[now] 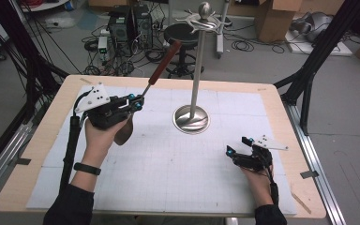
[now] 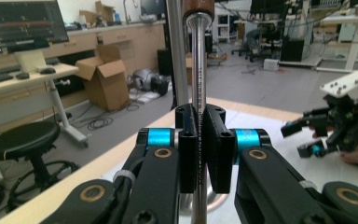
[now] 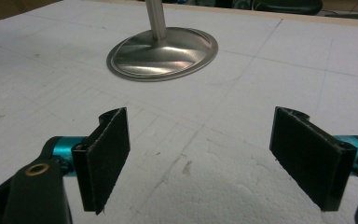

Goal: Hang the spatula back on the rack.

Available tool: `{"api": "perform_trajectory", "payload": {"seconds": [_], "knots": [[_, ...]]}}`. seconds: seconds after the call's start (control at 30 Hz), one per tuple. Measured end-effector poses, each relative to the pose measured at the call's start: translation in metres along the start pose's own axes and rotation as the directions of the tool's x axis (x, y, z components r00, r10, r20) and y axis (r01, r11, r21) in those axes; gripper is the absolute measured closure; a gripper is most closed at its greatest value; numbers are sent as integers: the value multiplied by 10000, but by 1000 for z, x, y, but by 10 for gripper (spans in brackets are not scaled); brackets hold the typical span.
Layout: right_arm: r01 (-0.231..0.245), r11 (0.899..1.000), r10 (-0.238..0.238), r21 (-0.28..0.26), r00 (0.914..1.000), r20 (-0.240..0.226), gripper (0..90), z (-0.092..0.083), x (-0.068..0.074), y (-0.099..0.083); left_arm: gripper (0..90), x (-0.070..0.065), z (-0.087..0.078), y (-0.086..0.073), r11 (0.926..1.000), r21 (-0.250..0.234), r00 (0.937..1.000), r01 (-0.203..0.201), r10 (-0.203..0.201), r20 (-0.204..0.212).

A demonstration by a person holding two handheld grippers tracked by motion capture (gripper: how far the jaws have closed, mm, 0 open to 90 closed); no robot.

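A utensil with a thin metal shaft [image 1: 148, 87] and a red-brown wooden handle [image 1: 168, 51] points up and away from me. My left gripper [image 1: 138, 102] is shut on that shaft, and its brown head [image 1: 124, 132] hangs below the hand. In the left gripper view both pads [image 2: 218, 140] press on the shaft [image 2: 199, 70]. A metal stand [image 1: 198, 70] with hooks at its top [image 1: 201, 21] rises from a round base [image 1: 191, 119] just right of the utensil. My right gripper [image 1: 236, 146] rests open on the mat at the near right, nothing between its jaws [image 3: 200, 158].
A white gridded mat [image 1: 168, 159] covers the wooden table [image 1: 51, 122]. Beyond the far edge stand a black stool [image 1: 180, 33], computer towers [image 1: 126, 23] and cardboard boxes [image 1: 274, 18]. Black frame legs [image 1: 309, 70] flank the table.
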State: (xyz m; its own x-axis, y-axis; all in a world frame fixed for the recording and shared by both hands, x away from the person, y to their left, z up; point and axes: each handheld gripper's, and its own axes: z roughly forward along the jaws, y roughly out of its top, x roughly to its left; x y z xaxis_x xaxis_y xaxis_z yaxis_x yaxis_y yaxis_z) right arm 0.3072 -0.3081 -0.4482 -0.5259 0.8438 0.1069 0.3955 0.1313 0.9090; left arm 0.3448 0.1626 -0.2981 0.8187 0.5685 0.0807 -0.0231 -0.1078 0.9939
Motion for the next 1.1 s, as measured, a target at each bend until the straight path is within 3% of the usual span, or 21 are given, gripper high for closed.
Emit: {"api": "perform_trajectory", "payload": {"seconds": [0.2, 0.57, 1.1], "knots": [[-13, 10000, 13, -34, 10000, 1, 192, 0, 0, 0, 844, -3, 10, 12, 9988, -308, 9992, -384, 380, -140], [3, 10000, -3, -33, 10000, -32, 192, 0, 0, 0, 844, -5, 33, 23, 9972, -483, 9975, -570, 549, -436], [108, 9999, -108, -35, 9999, -57, 192, 0, 0, 0, 843, -4, 50, 21, 9973, -324, 9945, -664, 636, -832]]}}
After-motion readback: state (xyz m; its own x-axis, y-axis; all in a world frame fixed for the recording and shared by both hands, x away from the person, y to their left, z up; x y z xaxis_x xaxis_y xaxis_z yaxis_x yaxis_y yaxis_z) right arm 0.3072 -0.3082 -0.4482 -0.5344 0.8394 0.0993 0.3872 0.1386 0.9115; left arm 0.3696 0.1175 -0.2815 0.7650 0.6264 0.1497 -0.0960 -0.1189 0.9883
